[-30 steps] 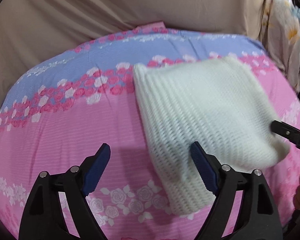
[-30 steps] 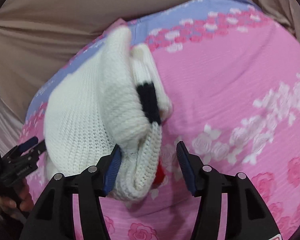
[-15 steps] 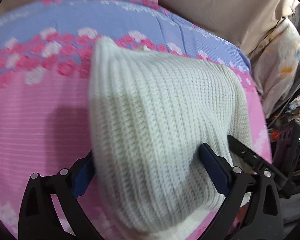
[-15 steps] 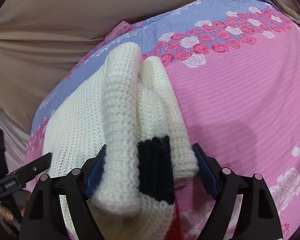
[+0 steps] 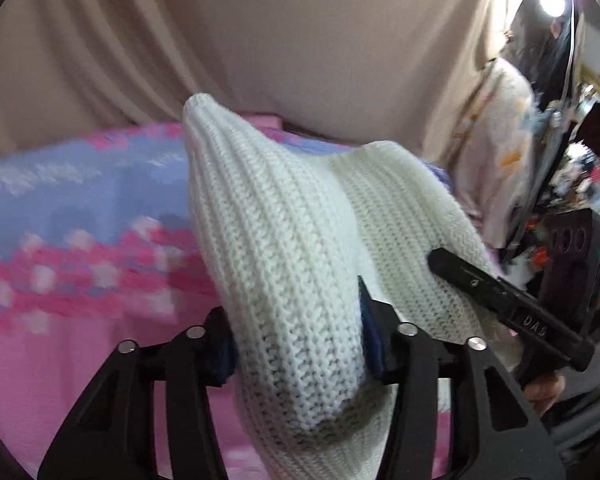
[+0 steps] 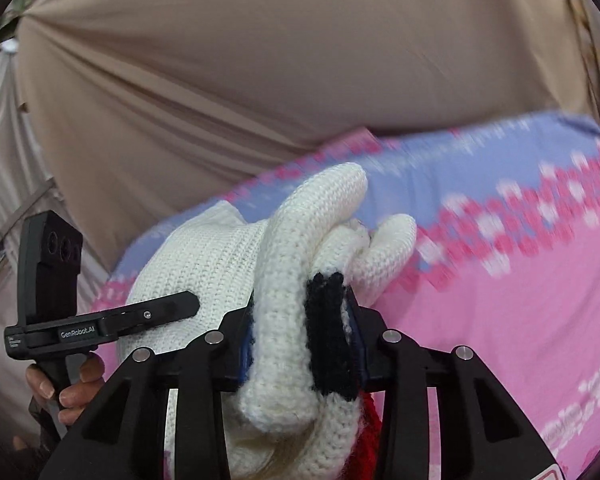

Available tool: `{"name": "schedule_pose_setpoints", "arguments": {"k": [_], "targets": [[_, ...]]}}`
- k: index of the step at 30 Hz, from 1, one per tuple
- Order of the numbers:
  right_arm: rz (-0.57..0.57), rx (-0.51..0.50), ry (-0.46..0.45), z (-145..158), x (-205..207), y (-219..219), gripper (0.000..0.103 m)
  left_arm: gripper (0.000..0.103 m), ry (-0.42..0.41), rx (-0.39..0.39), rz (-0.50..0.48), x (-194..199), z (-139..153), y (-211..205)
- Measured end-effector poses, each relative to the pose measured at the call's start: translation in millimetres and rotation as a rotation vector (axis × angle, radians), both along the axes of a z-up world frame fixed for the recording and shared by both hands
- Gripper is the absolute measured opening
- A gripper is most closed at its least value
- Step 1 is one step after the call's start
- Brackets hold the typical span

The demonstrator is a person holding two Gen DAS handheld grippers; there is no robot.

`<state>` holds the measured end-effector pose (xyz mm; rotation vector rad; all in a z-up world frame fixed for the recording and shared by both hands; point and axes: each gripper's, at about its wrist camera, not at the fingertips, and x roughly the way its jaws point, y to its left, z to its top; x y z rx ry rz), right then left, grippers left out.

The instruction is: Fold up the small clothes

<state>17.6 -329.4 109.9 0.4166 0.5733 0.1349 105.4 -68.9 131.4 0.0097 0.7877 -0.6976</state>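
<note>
Left hand-held gripper (image 5: 296, 332) and right hand-held gripper (image 6: 302, 346) are closing, each pinching the folded white knitted sweater (image 5: 284, 248), now raised off the pink floral bedsheet (image 5: 60, 344) it lay on earlier.

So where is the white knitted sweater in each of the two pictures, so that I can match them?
Left wrist view: the white knitted sweater fills the centre, pinched between the closing left gripper.
Right wrist view: the sweater is at lower centre, bunched with its black stripe in the closing right gripper.
Shared landmark: the pink and blue flowered sheet below it.
</note>
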Motion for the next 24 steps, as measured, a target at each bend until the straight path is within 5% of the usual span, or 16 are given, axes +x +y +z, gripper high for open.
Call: {"name": "schedule_pose_setpoints", "arguments": {"k": [2, 6, 9, 13, 18, 20, 24], "targets": [[0.007, 0.027, -0.009, -8, 16, 12, 0.042, 0.072, -0.047, 0.096, 0.086, 16, -20, 13], [-0.013, -0.001, 0.139, -61, 54, 25, 0.043, 0.061, -0.019, 0.299, 0.287, 31, -80, 41], [-0.157, -0.111, 0.252, -86, 54, 32, 0.032, 0.062, -0.040, 0.236, 0.331, 6, -80, 64], [-0.079, -0.072, 0.116, -50, 21, 54, 0.033, 0.065, -0.042, 0.205, 0.338, -11, -83, 56], [0.039, -0.305, 0.205, -77, 43, 103, 0.022, 0.066, 0.007, 0.356, 0.319, -8, -122, 44], [-0.055, -0.396, 0.261, -103, 51, 92, 0.044, 0.066, 0.023, 0.366, 0.324, -12, -128, 48], [-0.041, -0.241, 0.230, -79, 28, 79, 0.034, 0.067, 0.015, 0.378, 0.345, -16, -131, 48]]}}
